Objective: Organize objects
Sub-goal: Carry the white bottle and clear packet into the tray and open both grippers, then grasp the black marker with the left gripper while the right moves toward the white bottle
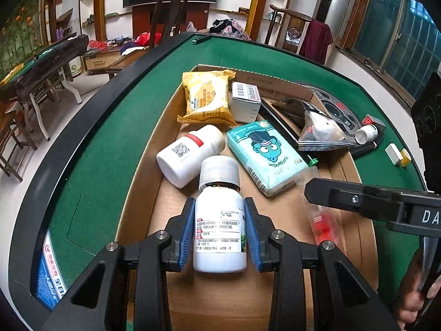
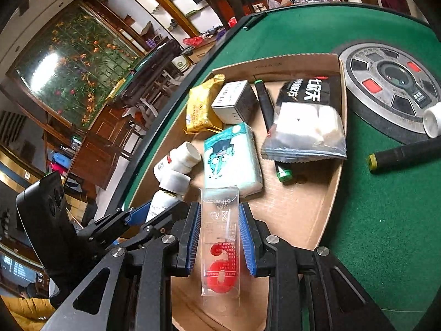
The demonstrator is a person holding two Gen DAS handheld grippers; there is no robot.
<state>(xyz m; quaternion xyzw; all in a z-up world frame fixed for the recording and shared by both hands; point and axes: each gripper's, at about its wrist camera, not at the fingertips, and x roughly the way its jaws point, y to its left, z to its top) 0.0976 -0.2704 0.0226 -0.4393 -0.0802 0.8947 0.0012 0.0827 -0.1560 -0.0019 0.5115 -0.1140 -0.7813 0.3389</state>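
My left gripper (image 1: 219, 226) is shut on a white medicine bottle (image 1: 219, 229) with a ribbed white cap, held over the near end of the cardboard box (image 1: 143, 193). My right gripper (image 2: 219, 234) is shut on a clear plastic pack with a red number candle (image 2: 220, 248), over the same box (image 2: 325, 198); the pack also shows in the left wrist view (image 1: 326, 224). Inside the box lie another white bottle (image 1: 190, 154), a teal tissue pack (image 1: 266, 155), a yellow packet (image 1: 206, 98), a small white carton (image 1: 245, 100), a black and silver snack bag (image 2: 306, 121) and a black pen (image 2: 264, 104).
The box sits on a green felt mahjong table (image 2: 386, 207) with a raised black rim (image 1: 91, 104). A round control panel (image 2: 388, 85), a small white cup (image 2: 432, 121), a black marker (image 2: 405, 154) and a white and yellow block (image 1: 398, 154) lie on the felt to the right.
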